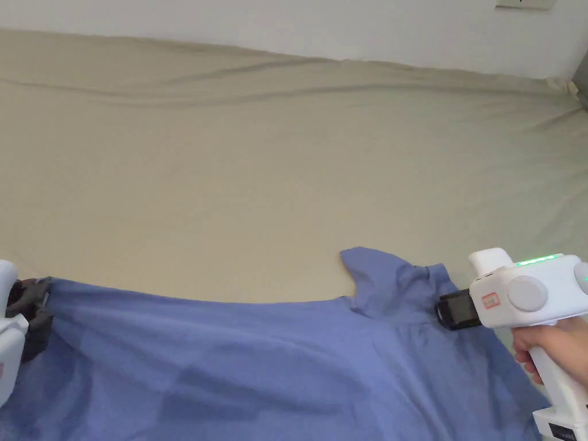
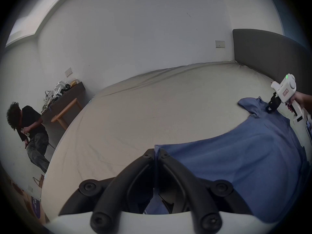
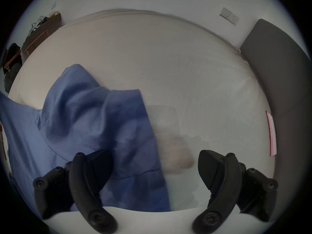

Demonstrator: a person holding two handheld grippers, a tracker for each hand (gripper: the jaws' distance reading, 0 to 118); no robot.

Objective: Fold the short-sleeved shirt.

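Head view: a blue short-sleeved shirt of thin woven cloth (image 1: 275, 356) is seen spread across the near part of a bed covered with a beige sheet (image 1: 287, 172), its long axis running from left to right between the two tools. The left gripper (image 1: 31, 318) is placed at the shirt's left end, and in the left gripper view its jaws are shown pressed together on the corner of the blue cloth (image 2: 236, 166), a thin edge being pinched between them. The right gripper (image 1: 445, 310) is held at the opposite end, beside the raised sleeve and the collar region.

In the right gripper view the jaws of the right gripper (image 3: 154, 168) are spread wide; the shirt's edge (image 3: 94, 119) lies against the left jaw and partly in the gap, while the right jaw stands over bare sheet. Nothing is clamped there yet.

The coming move is judged to depend on this offset: the cloth lies toward the left of the open jaws, so a small shift that way would be needed before they are closed. The right gripper is the nearer to the collar end, and the left end is already secured. If the jaws were closed without enough fabric between them, only a single layer's edge might be caught.
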